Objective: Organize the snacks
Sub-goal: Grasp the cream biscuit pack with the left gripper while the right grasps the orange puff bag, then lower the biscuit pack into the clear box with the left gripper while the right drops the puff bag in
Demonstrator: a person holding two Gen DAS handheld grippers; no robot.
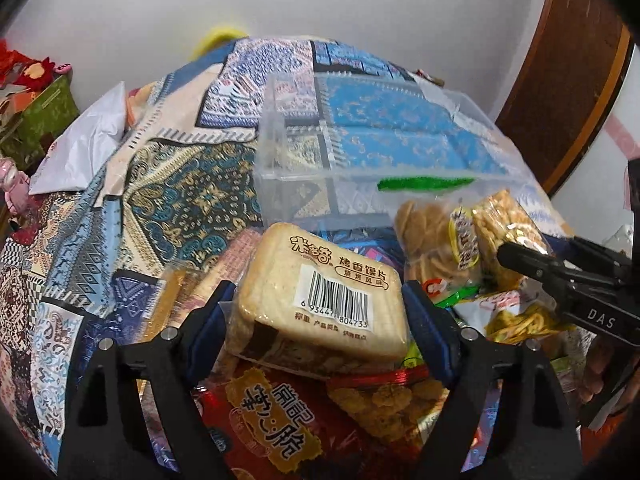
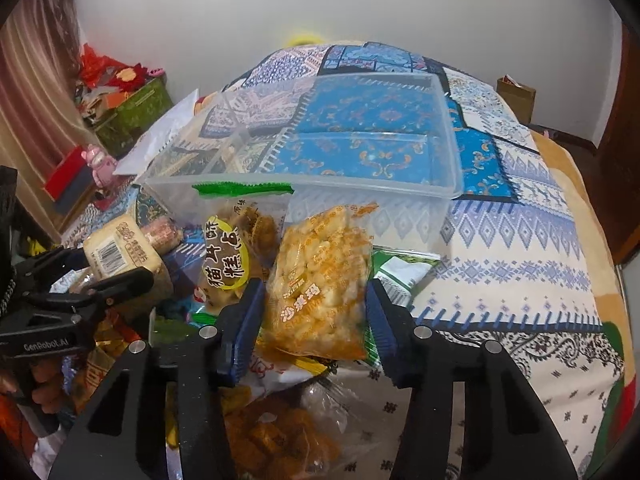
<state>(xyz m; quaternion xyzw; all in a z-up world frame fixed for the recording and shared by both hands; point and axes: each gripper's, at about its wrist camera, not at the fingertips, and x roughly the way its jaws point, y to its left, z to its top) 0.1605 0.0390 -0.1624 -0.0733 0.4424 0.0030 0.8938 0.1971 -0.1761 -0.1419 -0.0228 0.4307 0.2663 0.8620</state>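
Surface: patchwork cloth (image 2: pixel 520 240) in blue, white and gold covers the bench, or maybe a bed (I cannot tell which).
Container: clear plastic box (image 2: pixel 448 184) with inner dividers sits on the cloth just behind the snack pile; its compartments show only the cloth through them.
Left hand-held gripper (image 1: pixel 320 304): grasping a toasted bread-slice pack (image 1: pixel 320 280) with a barcode label, blue pads against both sides of the pack, lifted above the pile in front of the box.
Right hand-held gripper (image 2: pixel 316 308): clenched on a clear bag of puffed rice squares (image 2: pixel 320 280); the left pad touches the bag, and the right pad is at its edge (contact there is hard to judge).
Neighbour: bag of brown curled crisps (image 2: pixel 240 248) with a yellow oval label and green top seal leans against the box's front wall, touching the rice bag.
Pile: red snack bag (image 1: pixel 260 432) and a bag of fried nuggets (image 1: pixel 384 404) lie under the bread pack.
Background: green box (image 2: pixel 136 112) heaped with red items stands left, by a white wall.
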